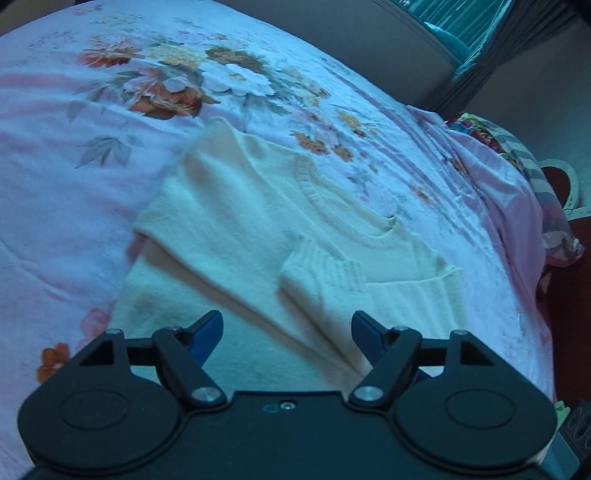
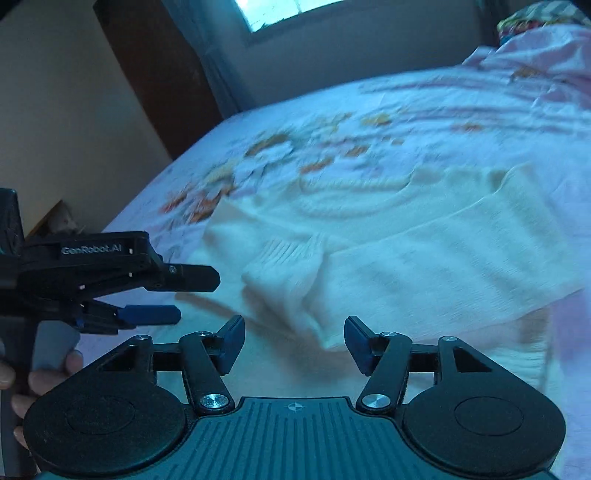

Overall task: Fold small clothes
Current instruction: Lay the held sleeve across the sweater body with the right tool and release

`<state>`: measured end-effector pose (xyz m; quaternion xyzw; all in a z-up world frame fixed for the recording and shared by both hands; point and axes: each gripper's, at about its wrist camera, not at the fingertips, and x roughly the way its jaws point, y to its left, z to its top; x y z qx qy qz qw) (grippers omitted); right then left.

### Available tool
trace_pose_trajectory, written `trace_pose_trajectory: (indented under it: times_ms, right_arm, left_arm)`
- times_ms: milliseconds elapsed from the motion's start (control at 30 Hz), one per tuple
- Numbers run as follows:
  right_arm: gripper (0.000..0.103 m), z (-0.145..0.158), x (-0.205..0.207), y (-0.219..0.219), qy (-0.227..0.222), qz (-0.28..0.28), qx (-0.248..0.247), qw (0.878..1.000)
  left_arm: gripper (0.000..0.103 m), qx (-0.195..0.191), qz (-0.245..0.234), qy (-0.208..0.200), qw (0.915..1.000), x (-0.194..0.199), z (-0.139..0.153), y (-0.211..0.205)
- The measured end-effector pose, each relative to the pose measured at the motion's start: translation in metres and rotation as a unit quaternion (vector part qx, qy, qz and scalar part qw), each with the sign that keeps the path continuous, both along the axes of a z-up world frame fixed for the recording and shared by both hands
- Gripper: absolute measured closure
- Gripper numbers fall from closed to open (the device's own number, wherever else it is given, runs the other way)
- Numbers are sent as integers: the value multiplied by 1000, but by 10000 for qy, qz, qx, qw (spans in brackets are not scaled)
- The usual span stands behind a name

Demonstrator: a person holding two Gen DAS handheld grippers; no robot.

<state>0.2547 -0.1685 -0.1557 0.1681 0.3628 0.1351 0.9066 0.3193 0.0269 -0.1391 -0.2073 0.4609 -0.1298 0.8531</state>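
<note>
A small cream knit sweater (image 1: 258,221) lies flat on a floral bedspread (image 1: 74,184), both sleeves folded across its body and the ribbed collar away from me. My left gripper (image 1: 287,334) is open and empty, hovering just above the sweater's lower part. In the right wrist view the sweater (image 2: 406,251) lies ahead, a ribbed sleeve cuff (image 2: 288,254) near its middle. My right gripper (image 2: 294,341) is open and empty above the sweater's near edge. The left gripper (image 2: 188,291) shows at the left of that view, open, beside the sweater.
The bedspread (image 2: 369,110) covers a wide bed. A bunched colourful blanket (image 1: 517,155) lies at the bed's far right edge. A dark wooden door (image 2: 155,74) and a window (image 2: 280,11) stand beyond the bed.
</note>
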Motion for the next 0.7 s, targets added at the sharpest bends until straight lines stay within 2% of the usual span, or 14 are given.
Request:
trace_pose_trajectory:
  times_ms: [67,133,233,333,400,433,500,567,633,700]
  right_arm:
    - [44,7,0,-7,-130,-150,-25,9998]
    - [44,6,15,-11,4,-119,14,9999]
    - [44,4,40,-12,245,-74,525,9983]
    - [44,-6,68,2,507,-105,765,9957]
    - [54,-9,75,14,537,72,868,9948]
    - [64,-10,75,24,579,357,956,9931]
    - [64,-9,64,44,583,1046,1062,9871]
    - [64,-11,44,62,567,1590,896,9816]
    - [64,-14,27,66,553,1683,792,9810]
    - [64,-14,13,59,490,1508,750,9845]
  left_arm:
    - [29,70,44,-52,10000,4,3,-6]
    - [29,25,213,45,9998,6,5,-4]
    - [29,175,328,-37,9993,4,12,2]
    - [29,396,406,-84,9984,4,17,13]
    - [29,434,456,-49,9980,5,17,22]
    - [29,423,480,-35,9979,6,17,27]
    - [28,353,508,-37,9981,6,18,35]
    - [27,254,452,45,9986,7,15,40]
    - [27,109,385,196,9990,5,9,40]
    - [27,-3,324,351,9989,2,2,39]
